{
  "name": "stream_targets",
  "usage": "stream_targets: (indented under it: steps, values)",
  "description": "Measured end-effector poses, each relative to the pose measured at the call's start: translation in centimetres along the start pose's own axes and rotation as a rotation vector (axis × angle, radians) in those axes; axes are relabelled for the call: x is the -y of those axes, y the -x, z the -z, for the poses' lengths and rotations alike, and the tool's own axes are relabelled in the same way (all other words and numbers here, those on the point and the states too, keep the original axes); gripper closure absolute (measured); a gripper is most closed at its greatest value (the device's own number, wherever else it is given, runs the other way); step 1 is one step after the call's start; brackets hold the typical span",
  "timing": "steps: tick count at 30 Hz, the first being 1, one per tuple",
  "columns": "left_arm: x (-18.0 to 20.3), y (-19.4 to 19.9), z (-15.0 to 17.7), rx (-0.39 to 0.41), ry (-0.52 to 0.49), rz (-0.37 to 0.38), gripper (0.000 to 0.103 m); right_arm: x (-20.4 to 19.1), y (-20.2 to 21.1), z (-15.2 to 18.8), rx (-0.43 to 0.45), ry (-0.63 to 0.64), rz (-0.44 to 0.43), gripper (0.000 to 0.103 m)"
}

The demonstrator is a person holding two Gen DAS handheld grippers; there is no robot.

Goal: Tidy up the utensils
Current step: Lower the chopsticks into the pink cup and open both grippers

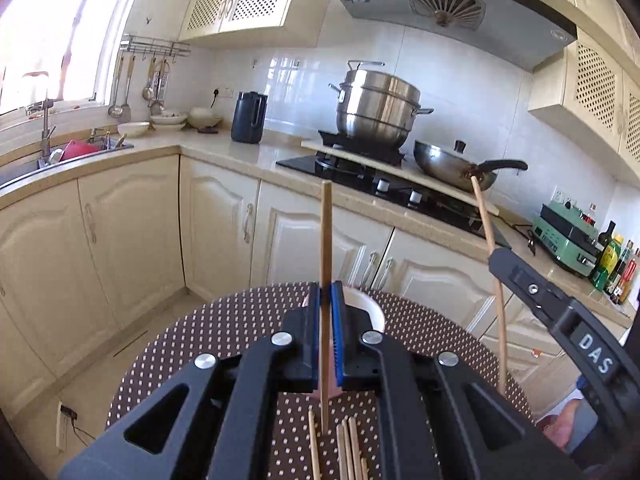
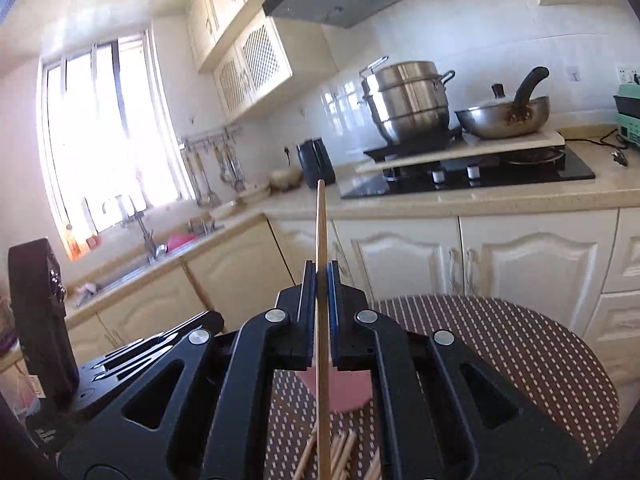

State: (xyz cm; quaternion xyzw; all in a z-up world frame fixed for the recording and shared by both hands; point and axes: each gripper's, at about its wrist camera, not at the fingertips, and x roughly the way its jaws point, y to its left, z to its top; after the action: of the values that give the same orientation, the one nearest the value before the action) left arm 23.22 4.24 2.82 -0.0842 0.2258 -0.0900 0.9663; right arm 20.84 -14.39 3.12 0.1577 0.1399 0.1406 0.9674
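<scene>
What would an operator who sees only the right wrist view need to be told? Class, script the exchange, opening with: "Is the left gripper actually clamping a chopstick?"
Observer: Yes. The left gripper is shut on the left chopstick, which stands upright between its blue pads.
Operator: Is there a dish near it?
Observer: A white bowl sits on the dotted table just beyond that gripper's fingers.
Operator: How does my own stick look from there?
Observer: The right chopstick leans, and it sticks out both above and below the right gripper.
</scene>
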Motion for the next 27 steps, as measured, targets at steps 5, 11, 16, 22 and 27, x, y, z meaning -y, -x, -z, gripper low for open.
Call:
stream_targets:
  steps: [5,11,16,22,27]
  values:
    - [0.8,0.3,-3.0,0.066,-0.036,-0.002,0.097,0.1,-1.8,-1.8,0.045,-0.013,-0.044,0.097]
    - [1.7,1.7,-5.7,0.147,-0.067,-0.020,0.097,-0.4,-3.3,-3.4,0.107,-0.001,-0.091,0.097]
    - [2.4,2.2,-7.8,0.192,-0.073,-0.018,0.097,-0.2,-4.6,-4.2,0.173,-0.023,-0.098,0.097]
    - [2.8,1.6,-8.3,0.204,-0.076,-0.022,0.097,0.8,-7.2,-4.8,0.218,-0.065,-0.130,0.097]
    - [2.2,-0.6,-7.9,0.155,-0.058,-0.027,0.097,1.2,-9.8,-4.5,0.221,-0.060,-0.133,0.097]
